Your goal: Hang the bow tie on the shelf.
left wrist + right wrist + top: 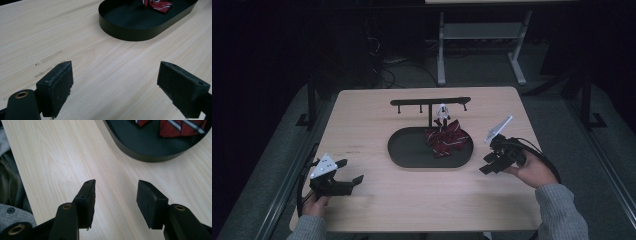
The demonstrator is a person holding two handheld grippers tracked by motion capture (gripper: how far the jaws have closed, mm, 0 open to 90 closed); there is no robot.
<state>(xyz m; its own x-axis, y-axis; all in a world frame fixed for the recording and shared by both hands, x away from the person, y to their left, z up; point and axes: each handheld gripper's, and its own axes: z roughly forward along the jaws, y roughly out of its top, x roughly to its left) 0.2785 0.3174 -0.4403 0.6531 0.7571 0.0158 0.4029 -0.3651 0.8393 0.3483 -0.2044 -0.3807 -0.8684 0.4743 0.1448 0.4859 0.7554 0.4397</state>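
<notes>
the left gripper (349,171) is held low over the near left part of the wooden table (377,205), its jaws spread wide with bare wood between them. the right gripper (488,164) is held at the right side, just beside the black oval tray (404,152), its jaws moderately apart and gripping nothing. a red striped bow tie (446,137) is seen lying in the tray's right half, below a black hanger rack (430,102).

Dim room — pale wooden table (377,210), grey floor (482,70), white-legged desk (482,35) behind.
</notes>
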